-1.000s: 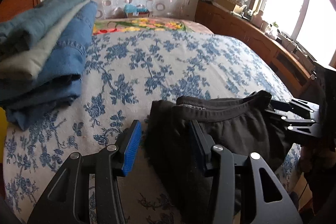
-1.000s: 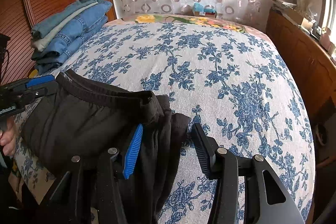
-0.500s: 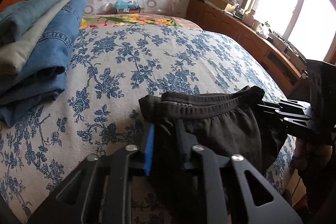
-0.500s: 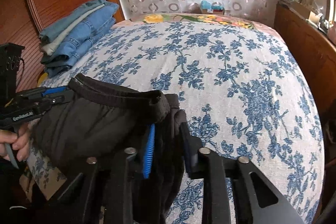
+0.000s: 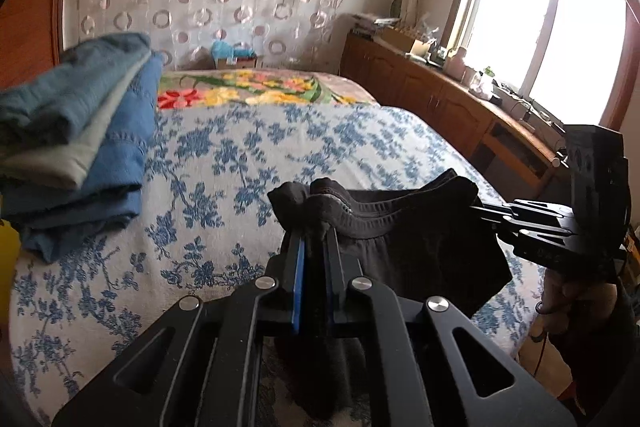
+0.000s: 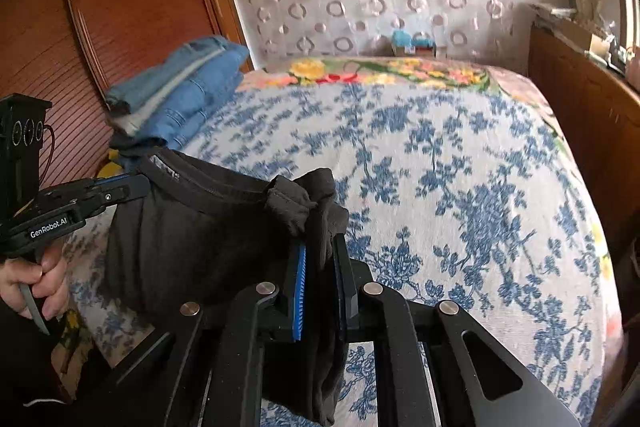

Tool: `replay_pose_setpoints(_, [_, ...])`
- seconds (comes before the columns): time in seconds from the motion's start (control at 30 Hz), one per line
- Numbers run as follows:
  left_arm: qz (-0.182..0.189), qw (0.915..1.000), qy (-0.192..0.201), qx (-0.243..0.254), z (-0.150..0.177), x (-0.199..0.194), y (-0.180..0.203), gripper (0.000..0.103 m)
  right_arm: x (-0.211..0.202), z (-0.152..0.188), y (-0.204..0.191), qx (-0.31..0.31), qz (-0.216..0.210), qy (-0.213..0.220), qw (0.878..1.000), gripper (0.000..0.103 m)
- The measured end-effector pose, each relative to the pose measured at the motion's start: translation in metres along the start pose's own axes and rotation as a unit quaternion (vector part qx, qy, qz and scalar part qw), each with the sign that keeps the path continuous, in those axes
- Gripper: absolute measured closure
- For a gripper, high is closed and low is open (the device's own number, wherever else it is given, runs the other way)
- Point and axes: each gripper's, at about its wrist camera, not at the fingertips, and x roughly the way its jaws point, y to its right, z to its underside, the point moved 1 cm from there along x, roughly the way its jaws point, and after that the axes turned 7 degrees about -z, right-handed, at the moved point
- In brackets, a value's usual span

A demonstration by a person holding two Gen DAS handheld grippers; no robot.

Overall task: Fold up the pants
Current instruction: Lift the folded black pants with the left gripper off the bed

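Black pants point(image 5: 420, 251) hang by their waistband over the flowered bed point(image 5: 240, 155), held between both grippers. My left gripper point(image 5: 314, 239) grips the waistband's left end, its jaws still closing with the cloth pinched between the blue pads. In the right wrist view my right gripper point(image 6: 320, 255) grips the other end of the pants point(image 6: 192, 227) the same way, jaws closing on bunched fabric. Each view shows the opposite gripper: the right gripper point(image 5: 492, 215) at the far right, the left gripper point(image 6: 132, 183) at the far left, with a hand on its handle.
A stack of folded blue jeans point(image 5: 80, 147) lies at the bed's left side near a wooden panel point(image 6: 120, 7). A low wooden cabinet point(image 5: 440, 99) with clutter runs under the window on the right. A patterned curtain hangs behind the bed.
Both grippers went from wide open around the waistband ends to closed on them. Both then rose, lifting the waistband off the bedcover.
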Motion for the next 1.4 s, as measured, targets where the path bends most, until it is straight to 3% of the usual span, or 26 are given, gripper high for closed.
replay_pose_setpoints(0.6, [-0.023,0.9962,0.083,0.018,-0.03,-0.069,0.004,0.095,-0.064,-0.025,-0.032,-0.051,-0.004,0.066,0.997,0.092])
replay_pose_setpoints(1.0, [-0.053,0.9925,0.11,0.008,-0.06,-0.093,-0.022,0.095,-0.052,-0.066,-0.04,-0.092,-0.026,0.081,0.992,0.092])
replay_pose_setpoints(1.4, [-0.09,0.9887,0.118,-0.024,-0.078,-0.089,-0.073,0.095,0.007,-0.114,-0.029,-0.135,-0.055,0.08,0.986,0.092])
